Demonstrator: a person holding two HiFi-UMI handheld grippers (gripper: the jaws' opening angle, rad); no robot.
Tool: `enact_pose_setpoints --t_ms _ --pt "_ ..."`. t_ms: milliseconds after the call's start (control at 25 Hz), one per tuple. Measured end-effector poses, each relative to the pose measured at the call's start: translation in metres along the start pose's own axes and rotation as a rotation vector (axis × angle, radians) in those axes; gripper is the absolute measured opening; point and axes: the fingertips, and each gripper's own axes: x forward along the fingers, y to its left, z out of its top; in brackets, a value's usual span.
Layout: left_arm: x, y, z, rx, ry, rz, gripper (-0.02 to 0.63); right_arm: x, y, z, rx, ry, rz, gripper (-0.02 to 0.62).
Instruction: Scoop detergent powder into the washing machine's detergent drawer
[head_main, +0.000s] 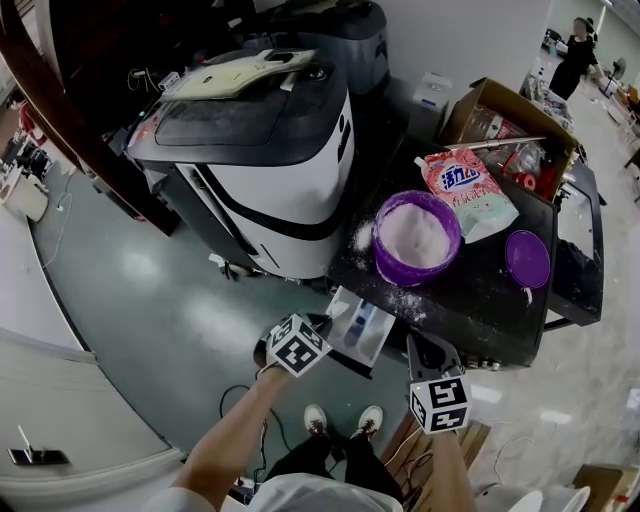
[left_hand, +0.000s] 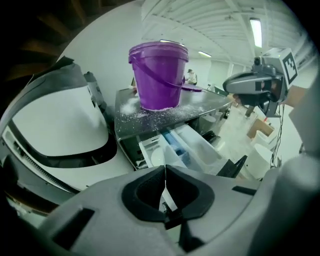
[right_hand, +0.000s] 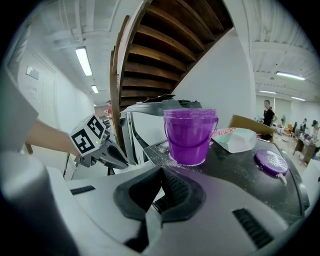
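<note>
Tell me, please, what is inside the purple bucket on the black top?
The purple bucket holds white powder, which the head view shows from above. The powder covers the bottom, so its depth and anything buried in it cannot be seen.

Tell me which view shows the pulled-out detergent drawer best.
The left gripper view. There the detergent drawer lies open just ahead of the jaws, close enough to tell its white and blue compartments apart. The head view shows the drawer from above, but small, with little of its inside to read. The right gripper view does not show it.

Bucket (right_hand: 190, 137) looks like glossy purple plastic.
</note>
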Motion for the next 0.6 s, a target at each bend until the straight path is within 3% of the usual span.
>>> enact_pose_setpoints --t_ms 600 --pt "0.0022 -0.0048 0.005 0.224 0.049 0.076 0.014 -0.0092 0.0016 -0.004 0.005 0.001 0.004 -0.003"
